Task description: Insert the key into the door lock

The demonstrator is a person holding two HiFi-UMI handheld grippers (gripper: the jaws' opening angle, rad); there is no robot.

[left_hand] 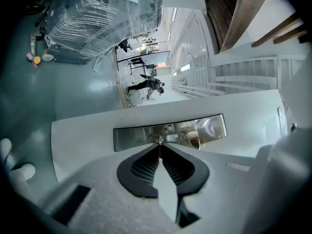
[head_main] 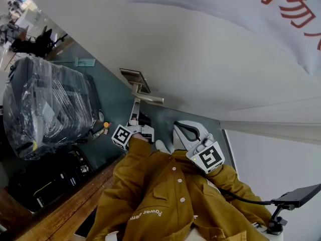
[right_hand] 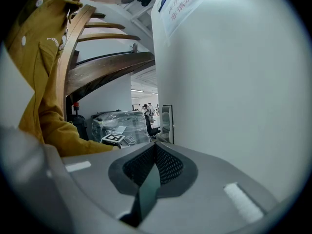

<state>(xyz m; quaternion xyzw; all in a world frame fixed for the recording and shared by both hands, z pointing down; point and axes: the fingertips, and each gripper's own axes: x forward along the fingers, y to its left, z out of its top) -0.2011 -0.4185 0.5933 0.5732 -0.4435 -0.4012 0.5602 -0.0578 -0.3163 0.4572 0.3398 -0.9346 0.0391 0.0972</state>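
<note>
Pinching the key (left_hand: 159, 145) at the door lock (left_hand: 131, 136) is the left gripper (left_hand: 159, 151) — the right gripper (right_hand: 155, 145) is pressed together, empty.

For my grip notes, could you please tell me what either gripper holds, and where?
Left gripper pinches the key by its rear end; right gripper holds nothing.

The lock plate (left_hand: 131, 136) is polished, mirror-bright metal set in the smooth, matt white door (left_hand: 83, 130), and the thin key (left_hand: 159, 142) at its keyhole looks like bare metal. Just below the plate, the left gripper (left_hand: 159, 146) is matt, grainy pale plastic with black ribbed pads (left_hand: 144, 168). Beyond the plate, a suitcase (left_hand: 97, 23) is wrapped in glossy, crinkled plastic film and sits on a smooth, shiny floor (left_hand: 63, 91).
</note>
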